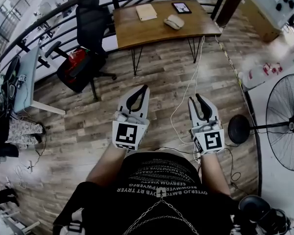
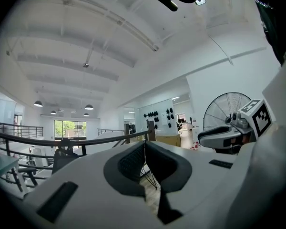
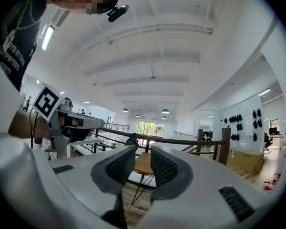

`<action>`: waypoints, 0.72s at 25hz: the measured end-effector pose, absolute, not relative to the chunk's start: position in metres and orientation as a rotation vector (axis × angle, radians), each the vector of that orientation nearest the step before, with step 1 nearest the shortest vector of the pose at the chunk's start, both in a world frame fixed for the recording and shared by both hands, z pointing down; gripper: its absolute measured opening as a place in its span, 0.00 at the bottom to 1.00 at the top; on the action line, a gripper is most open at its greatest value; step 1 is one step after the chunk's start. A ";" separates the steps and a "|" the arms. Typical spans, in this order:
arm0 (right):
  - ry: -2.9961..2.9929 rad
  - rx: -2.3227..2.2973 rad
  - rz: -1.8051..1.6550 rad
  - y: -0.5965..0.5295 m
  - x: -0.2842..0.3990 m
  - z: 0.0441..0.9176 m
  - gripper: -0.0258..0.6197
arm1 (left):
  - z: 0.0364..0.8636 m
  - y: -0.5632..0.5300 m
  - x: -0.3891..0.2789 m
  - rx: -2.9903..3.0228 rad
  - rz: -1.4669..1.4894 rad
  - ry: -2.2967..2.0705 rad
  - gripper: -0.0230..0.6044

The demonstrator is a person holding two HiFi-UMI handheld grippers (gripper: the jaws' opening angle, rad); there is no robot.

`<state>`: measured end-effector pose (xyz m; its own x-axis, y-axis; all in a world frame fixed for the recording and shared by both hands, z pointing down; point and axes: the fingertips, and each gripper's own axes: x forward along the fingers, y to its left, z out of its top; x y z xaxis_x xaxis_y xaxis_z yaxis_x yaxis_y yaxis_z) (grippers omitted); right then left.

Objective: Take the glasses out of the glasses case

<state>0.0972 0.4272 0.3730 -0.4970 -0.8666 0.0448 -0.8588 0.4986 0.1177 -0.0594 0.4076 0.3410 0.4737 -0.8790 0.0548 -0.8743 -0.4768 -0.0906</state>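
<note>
The left tool (image 1: 145, 88) has its jaws pressed together, empty. The right tool (image 1: 196, 98) stands narrowly apart with nothing between. The glasses case (image 1: 174, 21) lies on the wooden counter (image 1: 137, 33), well ahead of both tools, just beside a tablet (image 1: 181, 7). The shirt (image 1: 157, 180) print is not legible.

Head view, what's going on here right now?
A person holds the left tongs, shut, and the right tongs, slightly open, both empty, out over the wooden floor. What looks like the glasses case lies untouched on the table ahead, well out of reach.
</note>
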 end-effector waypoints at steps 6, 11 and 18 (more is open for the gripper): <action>-2.659 1.496 -0.102 0.424 0.116 0.377 0.27 | 0.342 0.408 -0.041 -2.622 -0.161 1.605 0.08; -2.671 1.519 -0.088 0.425 0.127 0.378 0.29 | 0.351 0.416 -0.043 -2.610 -0.230 1.632 0.08; -2.653 1.561 -0.035 0.419 0.132 0.386 0.29 | 0.358 0.414 -0.047 -2.613 -0.280 1.632 0.08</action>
<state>0.1318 0.4194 0.3855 -0.4842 -0.8739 0.0427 -0.8725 0.4860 0.0516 -0.0471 0.4137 0.3583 0.4273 -0.8951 0.1272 -0.8864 -0.4424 -0.1360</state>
